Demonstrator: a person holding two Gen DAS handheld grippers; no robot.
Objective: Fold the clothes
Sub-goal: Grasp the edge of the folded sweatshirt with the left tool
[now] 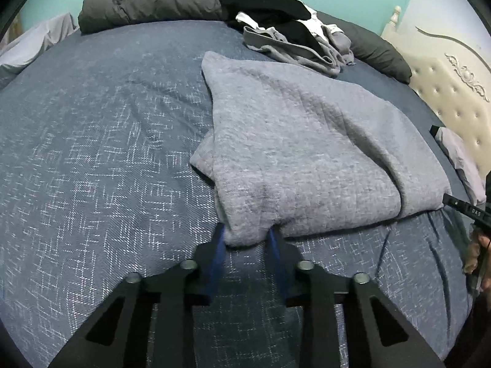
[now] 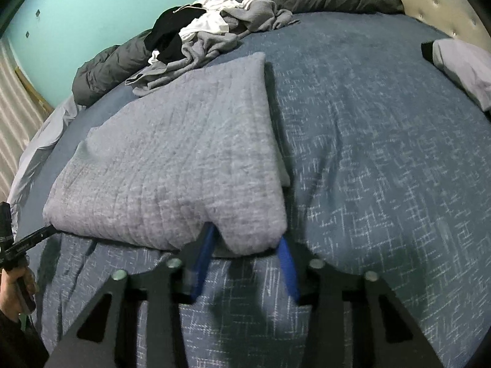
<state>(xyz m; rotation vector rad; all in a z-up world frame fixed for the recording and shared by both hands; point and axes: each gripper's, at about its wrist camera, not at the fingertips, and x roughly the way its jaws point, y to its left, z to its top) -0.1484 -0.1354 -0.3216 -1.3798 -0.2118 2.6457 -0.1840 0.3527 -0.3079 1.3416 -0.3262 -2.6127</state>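
Sweater (image 1: 291, 153): grey, folded on the blue bedspread (image 1: 92, 153).
Left gripper (image 1: 247, 239): jaws pinching its near left corner.
Right gripper (image 2: 245, 242): jaws pinching its near right corner.

1. We see a big bed (image 1: 92, 141) with a blue cover full of small white lines.
2. A gray sweater (image 1: 294, 153) lies flat on it.
3. Farther back sits a messy pile of clothes (image 1: 288, 30) in black, white and gray.
4. A dark gray blanket (image 1: 147, 3) lies rolled along the far edge.
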